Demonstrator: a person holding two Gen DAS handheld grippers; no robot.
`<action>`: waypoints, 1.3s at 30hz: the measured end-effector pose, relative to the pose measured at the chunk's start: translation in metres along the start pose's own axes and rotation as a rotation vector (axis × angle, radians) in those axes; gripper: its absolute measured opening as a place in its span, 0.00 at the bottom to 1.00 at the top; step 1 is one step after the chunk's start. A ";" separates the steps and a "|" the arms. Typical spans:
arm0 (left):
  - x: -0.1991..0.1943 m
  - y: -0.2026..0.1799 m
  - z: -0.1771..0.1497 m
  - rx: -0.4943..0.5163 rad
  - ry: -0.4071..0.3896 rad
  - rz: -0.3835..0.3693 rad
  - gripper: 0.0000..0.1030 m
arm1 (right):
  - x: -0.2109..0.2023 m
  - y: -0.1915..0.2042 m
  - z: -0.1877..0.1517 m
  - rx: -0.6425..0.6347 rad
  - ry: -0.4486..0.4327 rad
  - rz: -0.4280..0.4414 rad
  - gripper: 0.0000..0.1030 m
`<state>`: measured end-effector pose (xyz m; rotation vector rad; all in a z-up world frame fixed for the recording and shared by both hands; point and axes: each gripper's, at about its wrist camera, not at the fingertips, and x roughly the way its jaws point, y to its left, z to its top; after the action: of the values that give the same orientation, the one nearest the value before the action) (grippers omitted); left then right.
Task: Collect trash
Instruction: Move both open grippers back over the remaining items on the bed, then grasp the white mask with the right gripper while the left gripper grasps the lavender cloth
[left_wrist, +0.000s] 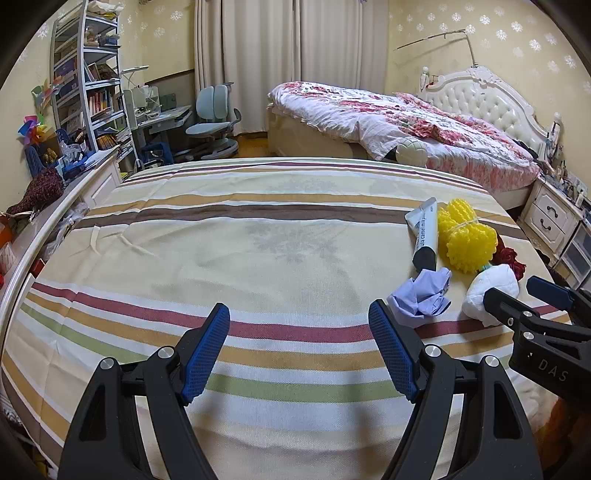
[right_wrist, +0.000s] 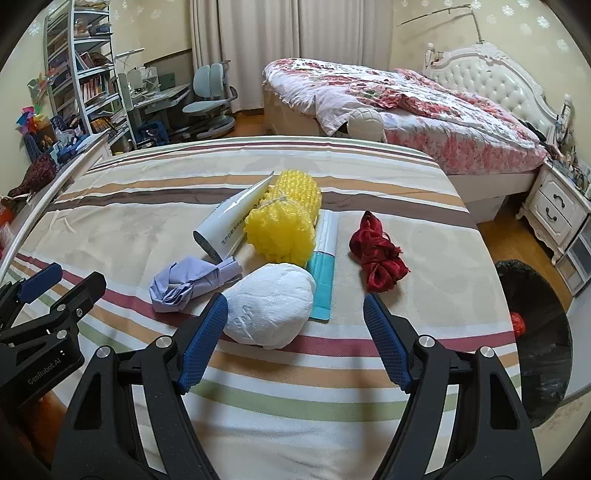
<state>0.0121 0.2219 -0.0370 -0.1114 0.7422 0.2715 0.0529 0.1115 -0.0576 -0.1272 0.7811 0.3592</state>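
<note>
Right gripper (right_wrist: 295, 339): jaws wide, empty, just short of soft white wadded tissue (right_wrist: 269, 310). Left gripper (left_wrist: 299, 350): wide, empty. Risk: crumpled lilac paper (right_wrist: 188, 282) alongside snagged, dragged.

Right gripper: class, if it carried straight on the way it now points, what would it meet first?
Probably the white wad: it lies just ahead of the open right gripper, nearer its left finger. Depth is unclear, so it might reach the striped sheet first.

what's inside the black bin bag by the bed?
The black bin bag shows one red-orange crumpled item near its left rim. The rest is dark; anything deeper can't be seen.
</note>
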 end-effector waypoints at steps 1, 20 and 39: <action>0.000 0.001 0.000 -0.001 0.002 0.000 0.73 | 0.000 0.002 0.000 -0.006 0.000 0.001 0.72; 0.001 -0.004 -0.002 0.011 0.008 -0.028 0.73 | -0.003 0.018 -0.002 -0.052 0.010 0.047 0.30; 0.026 -0.067 0.007 0.151 0.085 -0.114 0.73 | -0.020 -0.082 -0.020 0.142 -0.011 -0.084 0.30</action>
<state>0.0543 0.1641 -0.0495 -0.0223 0.8350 0.1018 0.0562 0.0248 -0.0587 -0.0245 0.7849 0.2240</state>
